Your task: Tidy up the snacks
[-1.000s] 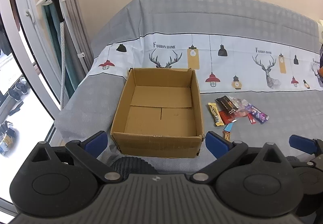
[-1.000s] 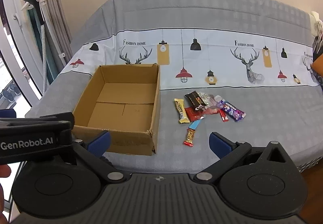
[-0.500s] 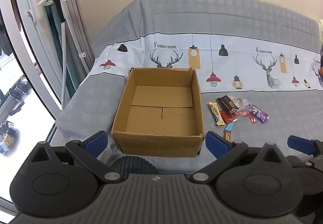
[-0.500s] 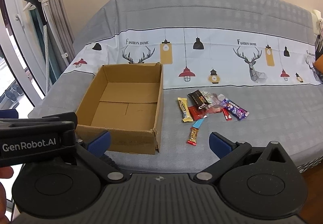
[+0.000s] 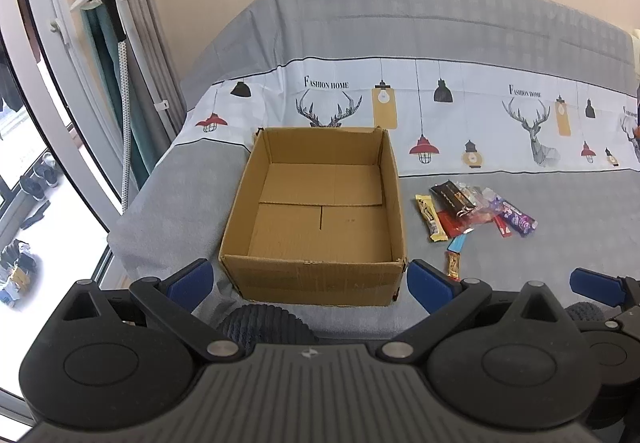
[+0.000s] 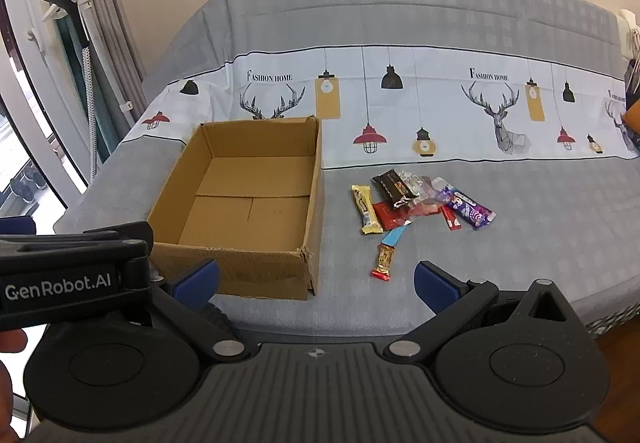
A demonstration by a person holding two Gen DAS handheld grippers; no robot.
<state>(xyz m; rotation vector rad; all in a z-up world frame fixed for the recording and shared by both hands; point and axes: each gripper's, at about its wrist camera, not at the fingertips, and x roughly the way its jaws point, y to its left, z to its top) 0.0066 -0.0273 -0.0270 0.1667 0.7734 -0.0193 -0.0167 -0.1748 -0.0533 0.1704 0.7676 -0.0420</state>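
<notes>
I counted one cardboard box [image 6: 244,203], and nothing lay inside it. Beside it I made out about eight snack packets [image 6: 420,203] in a loose cluster: one yellow bar [image 6: 365,212], one dark brown bar [image 6: 390,185], one flat red packet [image 6: 390,214], one purple bar [image 6: 468,209], one slim red stick [image 6: 450,217], one blue stick [image 6: 394,236], one small gold-and-red bar [image 6: 383,261], and one clear crinkled wrapper [image 6: 416,182]. Where they overlapped I could not be sure of the total. I had two grippers in view, the left gripper [image 5: 310,279] and the right gripper [image 6: 316,279], with two blue-tipped fingers on each.
</notes>
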